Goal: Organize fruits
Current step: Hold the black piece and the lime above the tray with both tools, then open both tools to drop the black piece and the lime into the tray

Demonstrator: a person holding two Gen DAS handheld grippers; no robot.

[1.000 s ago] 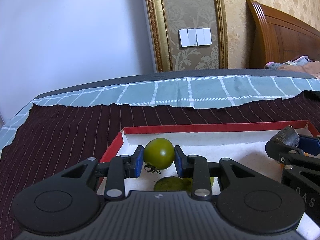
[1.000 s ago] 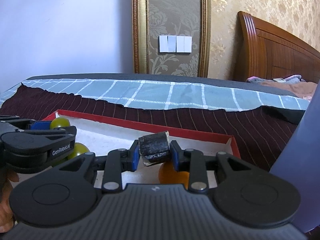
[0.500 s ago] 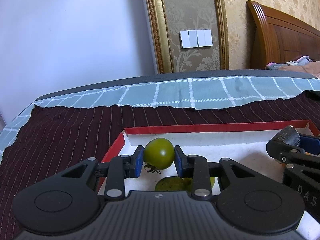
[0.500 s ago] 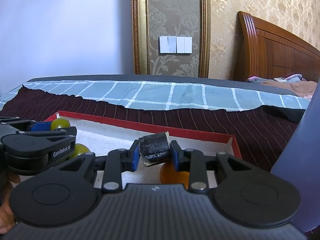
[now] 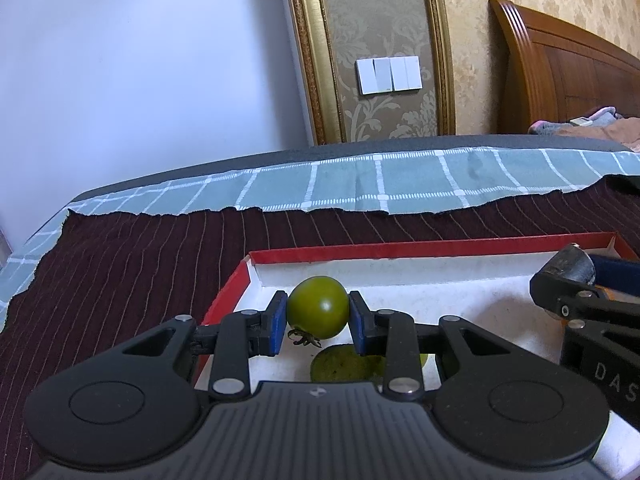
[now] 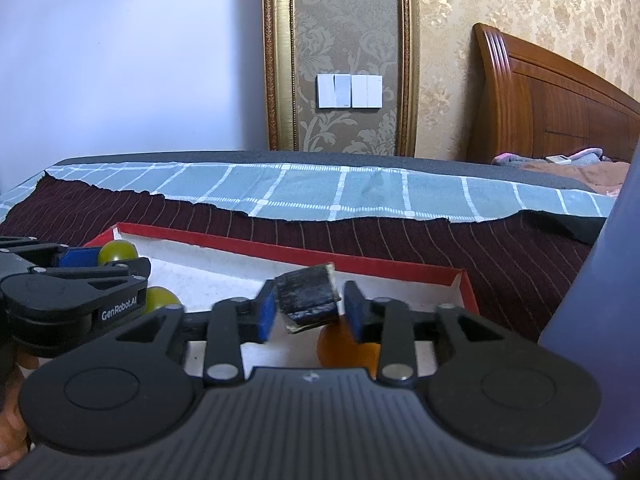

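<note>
My left gripper (image 5: 318, 314) is shut on a green tomato (image 5: 318, 307) and holds it over the left end of a red-rimmed white tray (image 5: 400, 249). A second green fruit (image 5: 344, 366) lies in the tray below it. My right gripper (image 6: 309, 307) has its jaws spread a little around a dark sugarcane piece (image 6: 308, 296), which sits tilted between the pads, touching the left one with a gap at the right. An orange fruit (image 6: 340, 350) lies in the tray below. In the right wrist view the left gripper (image 6: 80, 276) shows with its tomato (image 6: 118, 251).
The tray (image 6: 280, 256) rests on a dark striped cloth (image 5: 120, 280) over a teal checked cloth (image 5: 380, 188). A blue-grey object (image 6: 600, 300) stands at the right edge of the right wrist view. A wooden headboard (image 6: 560, 100) stands beyond.
My right gripper's jaws have opened a little and the sugarcane piece has tilted between them. The left gripper still holds the green tomato in the same place.
</note>
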